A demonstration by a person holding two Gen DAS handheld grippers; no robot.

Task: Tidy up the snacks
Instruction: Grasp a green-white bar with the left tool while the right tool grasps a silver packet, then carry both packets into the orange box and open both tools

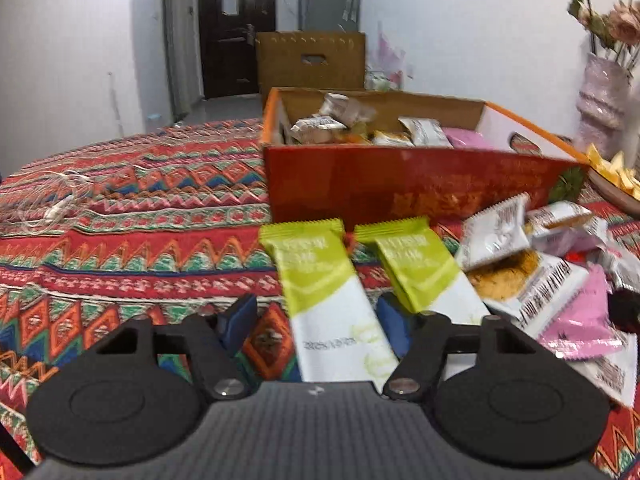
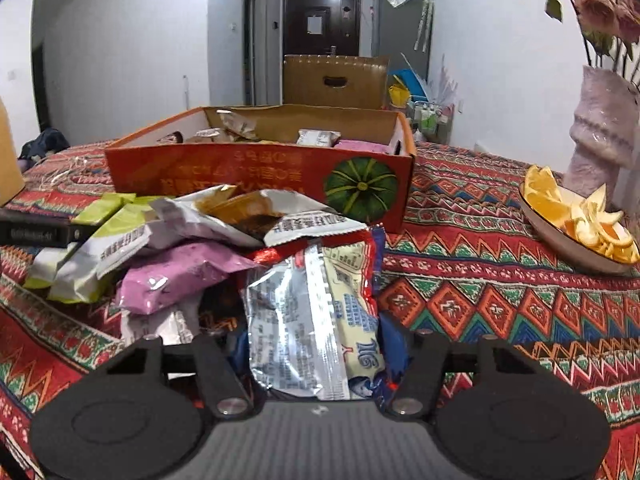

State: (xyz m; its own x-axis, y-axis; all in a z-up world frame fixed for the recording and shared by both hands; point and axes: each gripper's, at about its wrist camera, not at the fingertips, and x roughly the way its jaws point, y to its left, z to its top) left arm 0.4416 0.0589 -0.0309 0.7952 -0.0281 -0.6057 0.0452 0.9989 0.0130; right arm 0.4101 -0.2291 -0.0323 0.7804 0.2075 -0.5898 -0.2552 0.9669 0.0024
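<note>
Dim, cool indoor light in both my wrist views. Brightest patch: upper wall near the ceiling. Snack packets (image 1: 500, 264) smeared with motion blur; foil wrapper (image 2: 304, 320) throws glare. Fisheye bends edges, corners go black.

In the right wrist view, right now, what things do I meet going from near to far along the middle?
Right gripper → silver snack packet between its fingers → heap of snack packets → red box → brown carton → dark door.
</note>
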